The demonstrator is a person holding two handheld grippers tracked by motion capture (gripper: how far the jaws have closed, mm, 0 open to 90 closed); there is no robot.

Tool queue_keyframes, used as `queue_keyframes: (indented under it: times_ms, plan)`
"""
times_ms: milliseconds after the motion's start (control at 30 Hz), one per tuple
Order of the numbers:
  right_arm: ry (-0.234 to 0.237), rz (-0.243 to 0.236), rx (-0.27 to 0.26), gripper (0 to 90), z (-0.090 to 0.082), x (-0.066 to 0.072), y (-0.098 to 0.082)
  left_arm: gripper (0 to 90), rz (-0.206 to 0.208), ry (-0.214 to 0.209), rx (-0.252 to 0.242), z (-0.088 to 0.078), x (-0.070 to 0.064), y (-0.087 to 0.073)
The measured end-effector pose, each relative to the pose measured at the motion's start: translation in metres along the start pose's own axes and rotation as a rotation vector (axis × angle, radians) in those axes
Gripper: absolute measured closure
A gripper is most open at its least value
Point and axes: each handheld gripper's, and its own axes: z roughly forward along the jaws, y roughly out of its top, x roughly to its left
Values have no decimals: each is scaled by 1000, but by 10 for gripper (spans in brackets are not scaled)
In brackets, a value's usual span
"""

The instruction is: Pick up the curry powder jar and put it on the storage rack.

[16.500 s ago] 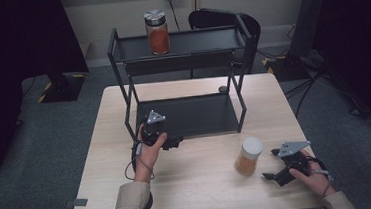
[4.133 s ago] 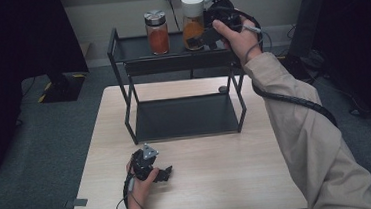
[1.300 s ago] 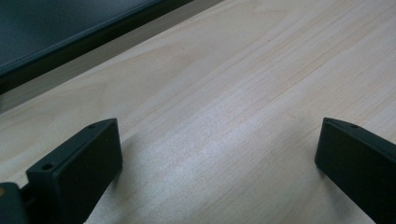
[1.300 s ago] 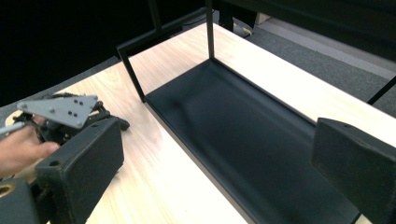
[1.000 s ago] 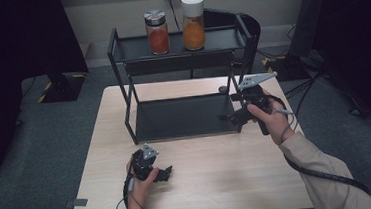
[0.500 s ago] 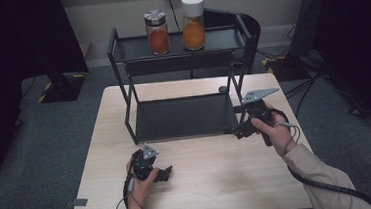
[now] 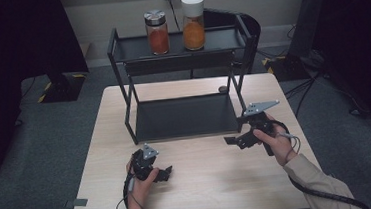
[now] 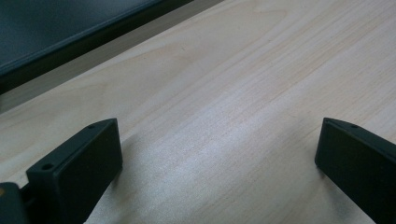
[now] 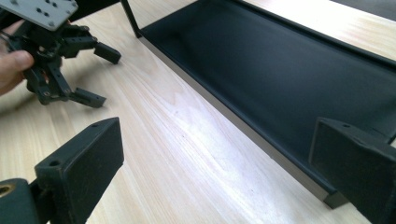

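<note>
Already both jars, the white-lidded jar (image 7: 193, 22) and the metal-lidded jar (image 7: 156, 31), stand side by side on the top shelf of the black rack (image 7: 184, 64), so the shelving looks finished. The right tongs (image 7: 232, 141) and the left tongs (image 7: 166, 173) sit low over the tabletop (image 7: 209, 178), both spread and holding nothing.

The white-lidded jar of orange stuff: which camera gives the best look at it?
The high view. There the white-lidded jar stands upright on the rack's top shelf, beside a metal-lidded jar. The two gripper views look low across the table and the rack's bottom shelf.
</note>
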Motion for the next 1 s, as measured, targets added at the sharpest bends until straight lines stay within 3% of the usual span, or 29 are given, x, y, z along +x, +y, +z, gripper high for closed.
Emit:
queue_keyframes:
  times_ms: [167,1000]
  plan:
    - [-10,-15,-1,19,2,-1,-11,0,0,0,0,0,0,0]
    - [-29,15,33,18,5,-13,-64,0,1,0,1,0,0,0]
